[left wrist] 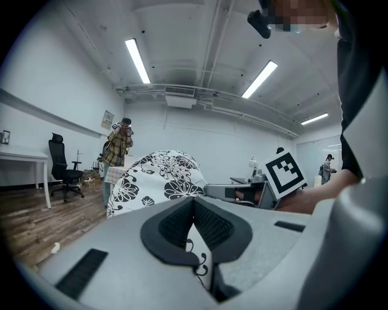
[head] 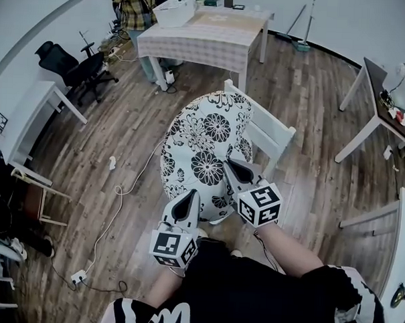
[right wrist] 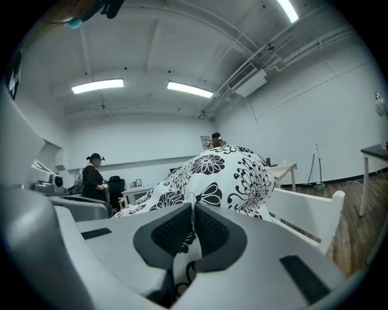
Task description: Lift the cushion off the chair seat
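Observation:
A white cushion [head: 206, 147] with black flower print hangs raised above the white chair [head: 270, 137], held by its near edge. My left gripper [head: 186, 207] is shut on the cushion's lower left edge, and fabric [left wrist: 195, 245] shows pinched between its pads. Shut as well, my right gripper [head: 234, 173] grips the lower right edge, with cloth [right wrist: 189, 239] squeezed between its jaws. The cushion [left wrist: 157, 178] bulges ahead of both grippers, and in the right gripper view the cushion [right wrist: 224, 175] hides most of the chair [right wrist: 309, 212].
A table [head: 208, 34] with a checked cloth stands beyond the chair, a person [head: 135, 7] next to it. A black office chair [head: 76, 68] and white desk [head: 23, 116] are at left, another table [head: 386, 105] at right. A white cable [head: 124, 201] trails on the wooden floor.

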### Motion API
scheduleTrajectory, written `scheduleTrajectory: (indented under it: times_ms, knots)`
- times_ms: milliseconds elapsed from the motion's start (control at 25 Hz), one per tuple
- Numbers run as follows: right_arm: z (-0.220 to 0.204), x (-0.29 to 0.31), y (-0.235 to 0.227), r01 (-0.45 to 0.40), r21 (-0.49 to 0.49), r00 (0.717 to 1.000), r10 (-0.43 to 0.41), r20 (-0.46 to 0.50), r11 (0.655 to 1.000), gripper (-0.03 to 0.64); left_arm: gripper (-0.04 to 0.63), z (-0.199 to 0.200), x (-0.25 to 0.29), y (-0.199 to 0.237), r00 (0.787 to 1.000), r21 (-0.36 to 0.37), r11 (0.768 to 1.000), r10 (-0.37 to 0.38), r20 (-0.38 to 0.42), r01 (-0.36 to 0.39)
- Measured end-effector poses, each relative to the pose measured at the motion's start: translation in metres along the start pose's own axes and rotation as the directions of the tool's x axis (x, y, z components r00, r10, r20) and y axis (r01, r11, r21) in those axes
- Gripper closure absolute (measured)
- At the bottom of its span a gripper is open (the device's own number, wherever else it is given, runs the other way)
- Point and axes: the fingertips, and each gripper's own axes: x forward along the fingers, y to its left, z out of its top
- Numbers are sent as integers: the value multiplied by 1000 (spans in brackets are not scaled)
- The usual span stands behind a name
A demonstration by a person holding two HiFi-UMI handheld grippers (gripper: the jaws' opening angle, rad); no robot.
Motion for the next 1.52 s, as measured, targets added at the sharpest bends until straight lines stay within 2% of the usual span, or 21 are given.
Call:
scheduleTrajectory:
  times_ms: [360,800,1200,1520]
  knots:
    - [-10,-21,9,-13,16,1000,13,20,1000,586,594,-30,-24,-11,998,-31,998,45,-44,-46]
    - [1,-44,26,8,32,998,-10,60,999,586,594,-30,-36,-10,999,-36,999,23,-30,-24]
    - [-3,-72,94,19,35,996,-22,91,999,586,594,-43,-104,-4,1000,-48,999,1,-31,-3]
    - [-14,-110,155,23,40,995,-27,99,999,586,594,-49,-170,-16,999,-37,999,-18,-27,17]
